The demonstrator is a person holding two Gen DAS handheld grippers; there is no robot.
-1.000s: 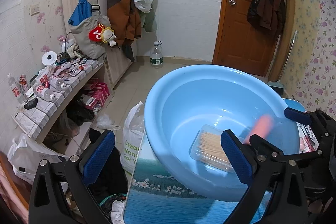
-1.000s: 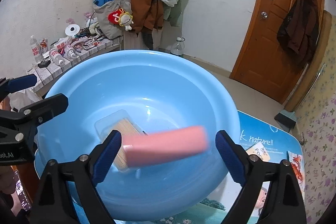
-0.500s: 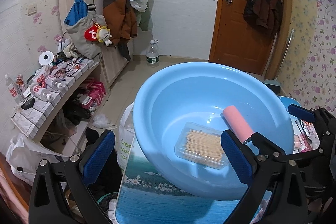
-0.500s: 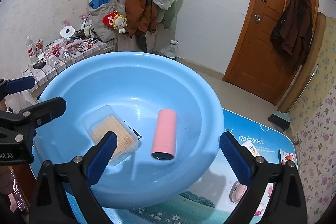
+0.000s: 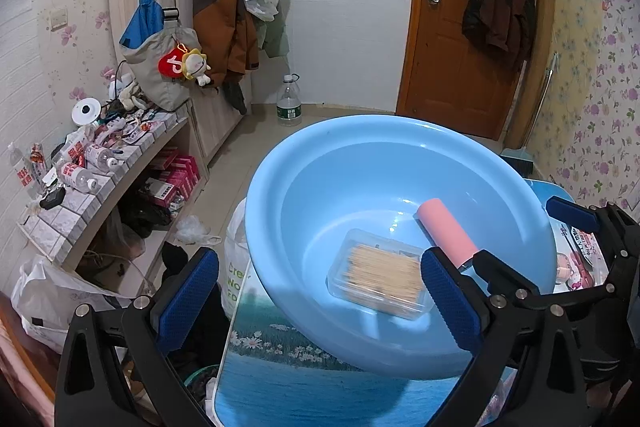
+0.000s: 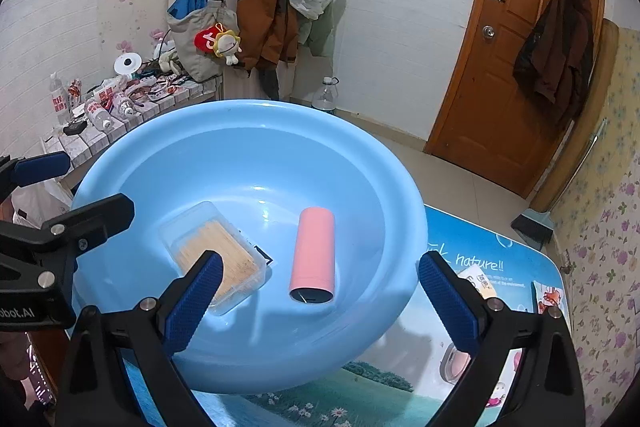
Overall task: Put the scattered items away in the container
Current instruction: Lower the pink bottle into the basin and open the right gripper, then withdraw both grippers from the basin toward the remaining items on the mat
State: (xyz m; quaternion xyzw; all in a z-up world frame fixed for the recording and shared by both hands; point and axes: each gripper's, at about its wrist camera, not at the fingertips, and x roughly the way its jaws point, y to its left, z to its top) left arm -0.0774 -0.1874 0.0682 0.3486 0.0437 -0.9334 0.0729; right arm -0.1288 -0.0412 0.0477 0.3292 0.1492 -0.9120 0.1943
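Left wrist view: the left tongs (image 5: pixel 320 301) stand wide apart with nothing between the pads. Ahead, the round light-blue plastic basin (image 5: pixel 280 227) rests on the desk (image 5: pixel 280 379) with its printed landscape covering. Inside the basin lie a clear plastic box of wooden toothpicks (image 5: pixel 378 273) and a pink cylindrical tube (image 5: pixel 446 231), side by side.

Right wrist view: the right tongs (image 6: pixel 320 301) have just been opening and stand wide apart, empty. The tube (image 6: pixel 313 255) lies on the basin floor, just beside the toothpick box (image 6: pixel 216 251).
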